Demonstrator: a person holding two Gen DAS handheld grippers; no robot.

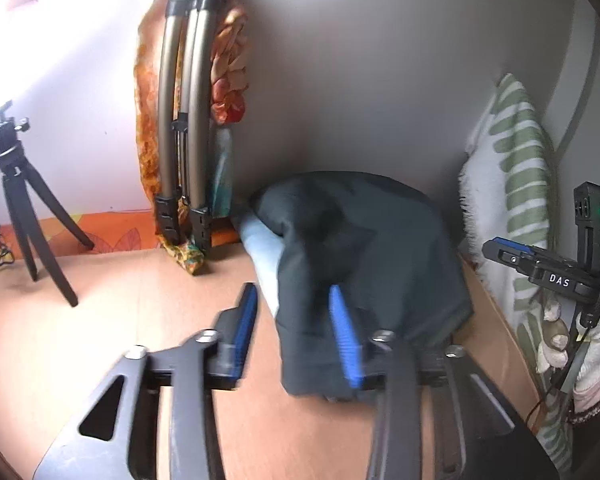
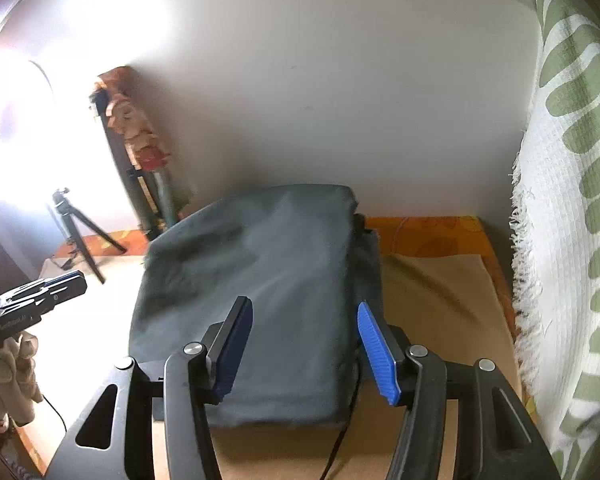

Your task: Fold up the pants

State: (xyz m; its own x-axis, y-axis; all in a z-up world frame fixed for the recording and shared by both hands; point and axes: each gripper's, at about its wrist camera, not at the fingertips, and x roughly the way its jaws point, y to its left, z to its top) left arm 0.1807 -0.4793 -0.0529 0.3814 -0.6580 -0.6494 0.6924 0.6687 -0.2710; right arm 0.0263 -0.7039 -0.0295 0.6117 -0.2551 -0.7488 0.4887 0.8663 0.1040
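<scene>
Dark folded pants (image 1: 364, 264) lie in a compact rectangle on the brown table (image 1: 120, 320), on top of a light blue garment (image 1: 264, 256). My left gripper (image 1: 296, 320) is open and empty at the pants' near left corner. Its right finger lies over the pants' edge. In the right wrist view the pants (image 2: 268, 296) fill the centre. My right gripper (image 2: 304, 344) is open and empty, hovering above their near edge. The left gripper (image 2: 40, 296) shows at the far left there, and the right gripper (image 1: 548, 268) shows at the right of the left wrist view.
A black tripod (image 1: 24, 208) stands on the table's left. A folded metal frame with orange cloth (image 1: 188, 120) leans on the grey wall. A green-and-white striped towel (image 2: 572, 240) hangs at the right. A black cord (image 2: 344, 432) runs under the pants' near right corner.
</scene>
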